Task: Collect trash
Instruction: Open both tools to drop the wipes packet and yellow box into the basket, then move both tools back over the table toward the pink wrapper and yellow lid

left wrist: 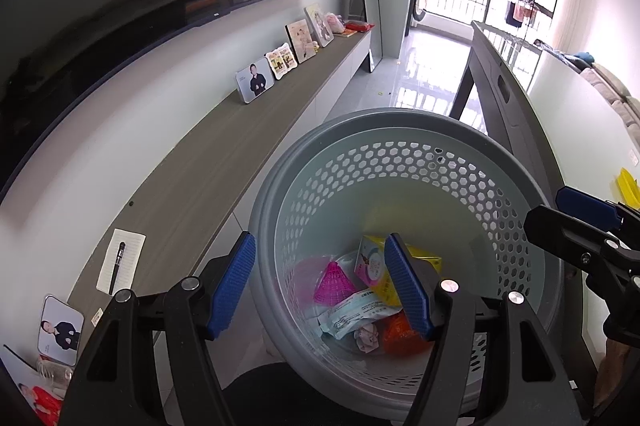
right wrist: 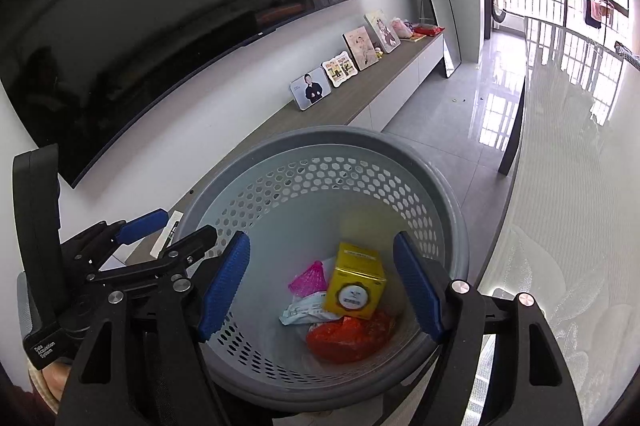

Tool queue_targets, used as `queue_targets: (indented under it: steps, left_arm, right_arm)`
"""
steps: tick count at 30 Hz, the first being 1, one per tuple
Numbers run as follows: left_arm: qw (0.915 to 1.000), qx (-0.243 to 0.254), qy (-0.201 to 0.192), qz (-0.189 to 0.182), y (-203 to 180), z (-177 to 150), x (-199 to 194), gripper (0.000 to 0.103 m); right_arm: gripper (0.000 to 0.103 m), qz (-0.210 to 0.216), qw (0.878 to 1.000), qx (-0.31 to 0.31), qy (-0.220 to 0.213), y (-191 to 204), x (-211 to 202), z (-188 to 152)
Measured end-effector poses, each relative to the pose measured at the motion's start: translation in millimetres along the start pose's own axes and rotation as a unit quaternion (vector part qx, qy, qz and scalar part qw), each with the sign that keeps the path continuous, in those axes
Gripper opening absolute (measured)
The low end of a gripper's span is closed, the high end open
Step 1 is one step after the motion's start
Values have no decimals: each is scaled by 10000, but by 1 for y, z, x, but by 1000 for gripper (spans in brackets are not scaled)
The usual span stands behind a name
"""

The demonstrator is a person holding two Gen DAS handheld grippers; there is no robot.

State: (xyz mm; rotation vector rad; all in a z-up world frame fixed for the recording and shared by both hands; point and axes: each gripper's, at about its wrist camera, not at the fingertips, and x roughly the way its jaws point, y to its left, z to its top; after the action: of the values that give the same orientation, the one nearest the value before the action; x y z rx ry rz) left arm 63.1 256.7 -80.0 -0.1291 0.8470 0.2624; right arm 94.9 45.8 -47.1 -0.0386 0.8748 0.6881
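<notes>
A grey perforated waste basket (left wrist: 400, 129) stands just below both grippers; it also shows in the right wrist view (right wrist: 320, 141). Inside lie a yellow box (right wrist: 354, 284), a pink shuttlecock (right wrist: 308, 278), a white wrapper (right wrist: 304, 312), a red bag (right wrist: 352, 340) and a crumpled paper (left wrist: 366, 336). My left gripper (left wrist: 322, 288) is open and empty above the basket's near rim. My right gripper (right wrist: 322, 290) is open and empty over the basket; it also shows at the right edge of the left wrist view (left wrist: 580, 222).
A long wood-topped TV cabinet (left wrist: 224, 161) runs along the left wall with photo frames (left wrist: 255, 80), a notepad with a pen (left wrist: 120, 261) and red packets (left wrist: 359, 25). A white table (right wrist: 568, 185) is on the right, with a yellow item (left wrist: 628, 185). Tiled floor (right wrist: 460, 113) lies beyond.
</notes>
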Motion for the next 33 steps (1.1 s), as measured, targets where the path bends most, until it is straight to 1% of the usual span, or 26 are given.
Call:
queue_targets:
  steps: [3, 13, 16, 20, 23, 27, 33]
  left_arm:
    - [10000, -7, -11, 26, 1, 0, -2, 66]
    - [9996, -46, -174, 225, 2, -1, -22, 77]
    - [9993, -48, -247, 268, 2, -2, -31, 81]
    - [9991, -20, -308, 299, -4, -4, -43, 84]
    - [9991, 32, -332, 262, -11, -4, -51, 85]
    - [9988, 155, -412, 193, -28, -4, -63, 88]
    - [9980, 333, -534, -87, -65, -1, -74, 89]
  right_arm:
    - [71, -4, 10000, 10, 5, 0, 0, -1]
    - [71, 52, 9999, 93, -32, -2, -4, -2]
    - [71, 49, 9998, 133, -102, -2, -11, -4]
    - [71, 45, 9997, 192, -132, -4, -22, -11]
    - [71, 43, 9995, 251, -165, -9, -35, -18]
    - [71, -10, 9988, 434, -248, -21, -52, -26]
    - [71, -323, 9962, 723, -375, -47, -86, -41]
